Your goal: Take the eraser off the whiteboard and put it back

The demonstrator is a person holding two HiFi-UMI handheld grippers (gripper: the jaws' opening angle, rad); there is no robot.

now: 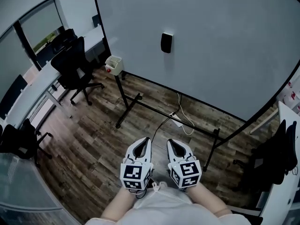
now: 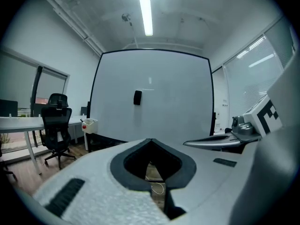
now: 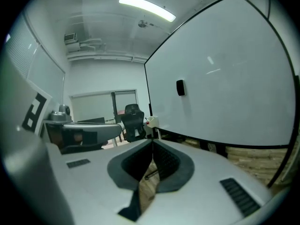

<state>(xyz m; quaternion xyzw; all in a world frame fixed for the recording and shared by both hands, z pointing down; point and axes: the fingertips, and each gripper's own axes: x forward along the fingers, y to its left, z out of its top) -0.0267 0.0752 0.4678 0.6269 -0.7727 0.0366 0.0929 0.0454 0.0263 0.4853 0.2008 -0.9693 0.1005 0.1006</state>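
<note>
**Two closed, empty grippers held side by side before the whiteboard**

Nearest the head camera, two bare forearms [image 1: 118, 204] reach forward from a white garment, close together and parallel. Each carries a white two-jaw gripper topped by its marker cube. The left gripper [image 1: 146, 140] and the right gripper [image 1: 170, 141] lie side by side, just apart. Both point toward the large white whiteboard [image 1: 220, 46] on its black tubular stand [image 1: 140, 104].

In the left gripper view, the left gripper [image 2: 151, 140] has its jaws meeting at the tips with nothing between them. The right gripper view shows the right gripper [image 3: 152, 141] likewise closed at the tips and holding nothing.

The small black rectangular eraser [image 1: 166, 42] sits on the board face, well ahead of both grippers and apart from them. Seen from the left gripper, the eraser [image 2: 137, 97] lies above and slightly left of the tips. Seen from the right gripper, the eraser [image 3: 180, 87] lies above and to their right.

Only the head view shows the dark wood-plank floor [image 1: 93, 144] beneath the grippers and the white power strip [image 1: 177, 121] with its cables between the stand's feet. The gripper views alone show the ceiling, with a long light strip [image 2: 145, 11]. To the left of the left gripper stand a black office chair [image 1: 75, 69] and a small white box [image 1: 114, 64] at the board's lower corner.
</note>
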